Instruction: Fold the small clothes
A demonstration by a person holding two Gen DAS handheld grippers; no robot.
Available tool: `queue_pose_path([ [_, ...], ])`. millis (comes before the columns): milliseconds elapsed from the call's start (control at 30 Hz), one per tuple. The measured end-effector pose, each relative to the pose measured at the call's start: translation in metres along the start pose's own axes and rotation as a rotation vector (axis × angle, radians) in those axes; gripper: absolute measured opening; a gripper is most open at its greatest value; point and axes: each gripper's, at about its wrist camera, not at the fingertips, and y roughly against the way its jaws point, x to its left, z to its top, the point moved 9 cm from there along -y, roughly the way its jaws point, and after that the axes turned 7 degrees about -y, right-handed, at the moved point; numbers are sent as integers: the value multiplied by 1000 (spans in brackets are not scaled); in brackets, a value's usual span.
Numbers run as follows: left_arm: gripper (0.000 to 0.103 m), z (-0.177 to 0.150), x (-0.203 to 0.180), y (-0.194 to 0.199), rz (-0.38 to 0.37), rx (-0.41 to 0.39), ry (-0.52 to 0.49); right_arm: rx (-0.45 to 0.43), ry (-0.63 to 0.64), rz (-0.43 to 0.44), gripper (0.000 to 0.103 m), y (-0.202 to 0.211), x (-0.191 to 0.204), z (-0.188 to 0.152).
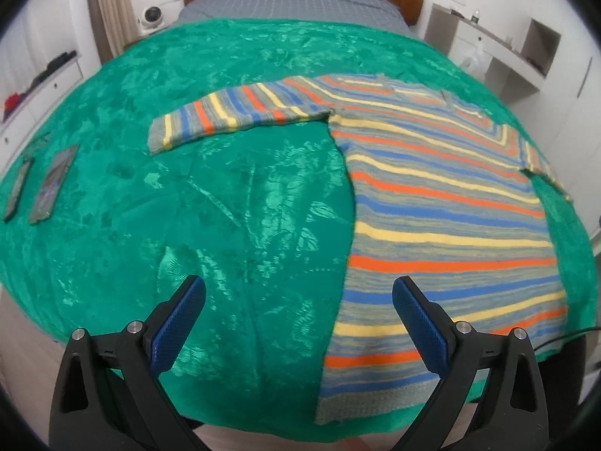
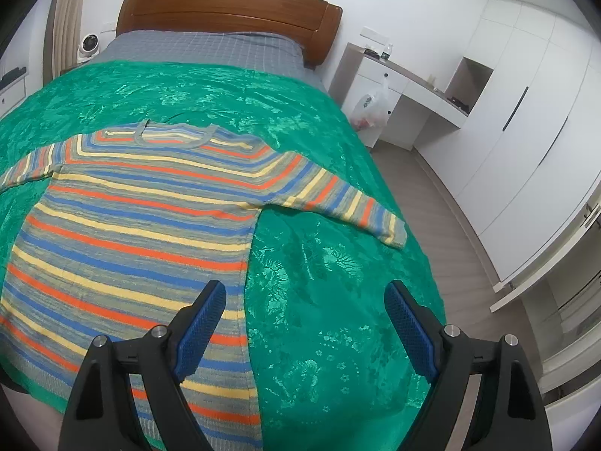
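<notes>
fingers (image 1: 195, 293) of both grippers wide apart, empty; two phones (image 1: 50, 184) only in left view

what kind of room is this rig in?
A bedroom, most likely in a home. There is a bed with a wooden headboard and a green bedspread, tall white wardrobe doors along one wall, and a built-in white desk beside the bed. A striped sweater lies spread flat on the bedspread.

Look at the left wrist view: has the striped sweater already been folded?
No: the striped sweater lies flat on the green bedspread, its sleeve stretched out sideways.
</notes>
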Motion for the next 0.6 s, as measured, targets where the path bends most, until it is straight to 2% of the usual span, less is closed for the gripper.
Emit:
queue_pose_path([
  [67, 100, 2, 2, 0, 32, -16, -10, -4, -28, 62, 86, -6, 1, 0],
  [167, 100, 4, 8, 2, 56, -28, -10, -12, -123, 274, 86, -26, -7, 6],
  [233, 100, 4, 14, 4, 78, -35, -7, -52, -248, 377, 86, -50, -42, 22],
  [267, 100, 4, 17, 4, 85, -37, -4, -58, -292, 398, 86, -60, -56, 27],
  [333, 100, 4, 24, 3, 100, -38, 10, -28, -462, 465, 86, -103, -106, 40],
  [367, 100, 3, 27, 2, 102, -36, 16, -6, -515, 476, 86, -119, -121, 42],
  [500, 100, -1, 33, -10, 104, 0, 49, 174, -761, 491, 81, -208, -184, 34],
  [600, 100, -3, 34, -19, 125, 21, 40, 238, -833, 504, 77, -246, -196, 29],
])
